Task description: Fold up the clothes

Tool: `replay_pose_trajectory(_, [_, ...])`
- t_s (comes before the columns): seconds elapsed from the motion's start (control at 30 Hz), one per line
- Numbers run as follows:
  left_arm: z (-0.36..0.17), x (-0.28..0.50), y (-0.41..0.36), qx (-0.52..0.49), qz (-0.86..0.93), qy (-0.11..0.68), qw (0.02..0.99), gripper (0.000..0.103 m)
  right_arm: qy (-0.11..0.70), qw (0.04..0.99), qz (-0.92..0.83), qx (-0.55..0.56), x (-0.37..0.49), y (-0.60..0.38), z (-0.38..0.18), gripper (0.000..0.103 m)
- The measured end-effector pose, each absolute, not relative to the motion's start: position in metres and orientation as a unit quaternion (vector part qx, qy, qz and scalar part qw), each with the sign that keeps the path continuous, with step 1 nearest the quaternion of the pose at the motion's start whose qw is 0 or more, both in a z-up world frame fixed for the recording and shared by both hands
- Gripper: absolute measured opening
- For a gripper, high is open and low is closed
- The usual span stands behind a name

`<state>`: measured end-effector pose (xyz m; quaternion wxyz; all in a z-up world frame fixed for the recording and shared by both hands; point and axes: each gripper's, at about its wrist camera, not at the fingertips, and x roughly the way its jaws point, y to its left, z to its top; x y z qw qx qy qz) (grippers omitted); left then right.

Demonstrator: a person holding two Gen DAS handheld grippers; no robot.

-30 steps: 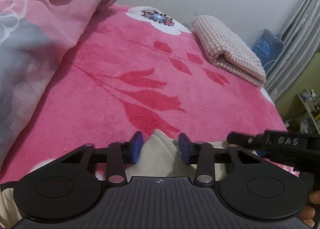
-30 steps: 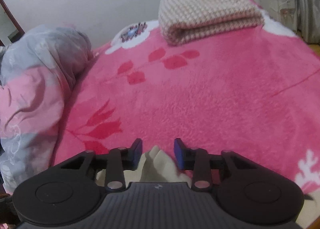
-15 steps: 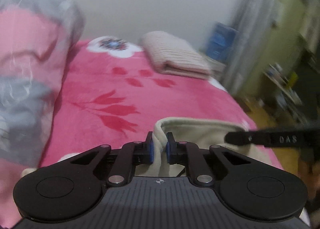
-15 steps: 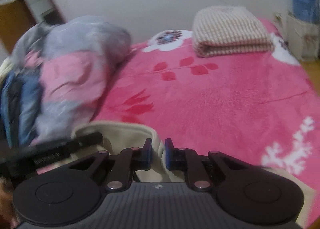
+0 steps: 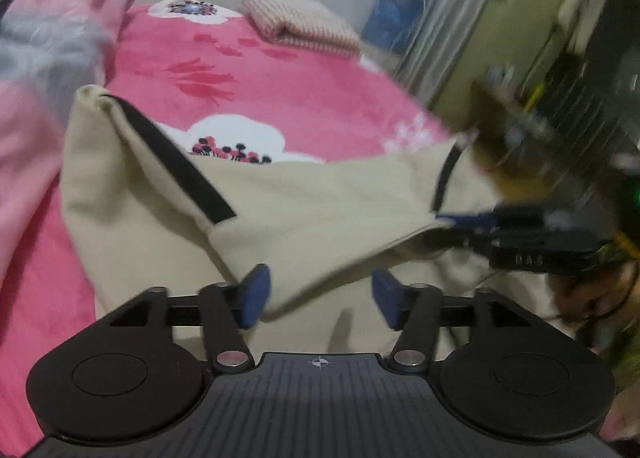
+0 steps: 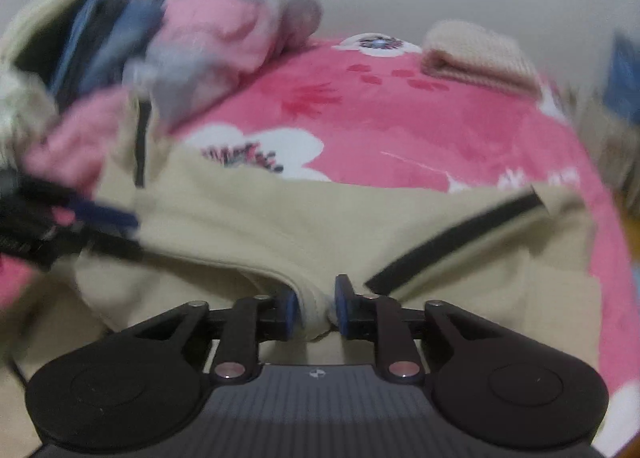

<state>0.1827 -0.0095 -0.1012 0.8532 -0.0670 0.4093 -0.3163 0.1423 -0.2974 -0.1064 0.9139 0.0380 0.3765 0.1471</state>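
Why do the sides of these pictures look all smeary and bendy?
Left wrist view: the shelves at the right edge are streaked with motion blur, while the left gripper stays sharp. Right wrist view: the pink and grey bedding is smeared, the beige garment only a little soft; the fisheye lens curves the pink blanket and darkens the corners.

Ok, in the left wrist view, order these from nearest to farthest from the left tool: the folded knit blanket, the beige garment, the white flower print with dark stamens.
1. Beige garment, right at the left tool, whose jaws are opening.
2. White flower print, just beyond the garment's far edge.
3. Folded knit blanket, far end of the bed by the wall.
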Motion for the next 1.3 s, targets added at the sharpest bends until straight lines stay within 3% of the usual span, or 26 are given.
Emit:
replay_pose_trajectory(0.27, [-0.122,0.231,0.035,-0.271,-0.225,0.421,0.836,0.065,0.357,0.848,0.075,0.386,0.159,-0.393,-0.110,0.041])
replay_pose_trajectory(0.37, [-0.144,0.247,0.031,-0.288,-0.209,0.431,0.829,0.064,0.383,0.812,0.059,0.436,0.177,-0.399,-0.133,0.041])
replay_pose_trajectory(0.53, [-0.151,0.254,0.023,-0.290,-0.227,0.402,0.838,0.059,0.407,0.802,0.080,0.430,0.199,-0.383,-0.147,0.035])
replay_pose_trajectory(0.63, [-0.152,0.254,0.024,-0.284,-0.234,0.393,0.843,0.047,0.405,0.813,0.089,0.410,0.206,-0.376,-0.147,0.023])
replay_pose_trajectory(0.7, [-0.153,0.258,0.023,-0.280,-0.233,0.387,0.847,0.027,0.397,0.826,0.090,0.390,0.206,-0.372,-0.144,0.020])
replay_pose_trajectory(0.8, [-0.157,0.267,0.022,-0.269,-0.221,0.373,0.860,0.018,0.375,0.851,0.085,0.359,0.211,-0.367,-0.135,0.018])
replay_pose_trajectory(1.03, [-0.169,0.288,0.020,-0.259,-0.192,0.350,0.880,0.019,0.355,0.872,0.061,0.331,0.230,-0.361,-0.148,0.017])
replay_pose_trajectory(1.2, [-0.160,0.278,0.034,-0.283,-0.199,0.364,0.865,0.030,0.351,0.858,0.070,0.368,0.220,-0.372,-0.149,0.024])
replay_pose_trajectory(1.3, [-0.145,0.259,0.041,-0.262,-0.193,0.349,0.879,0.032,0.342,0.877,0.060,0.333,0.203,-0.374,-0.132,0.026])
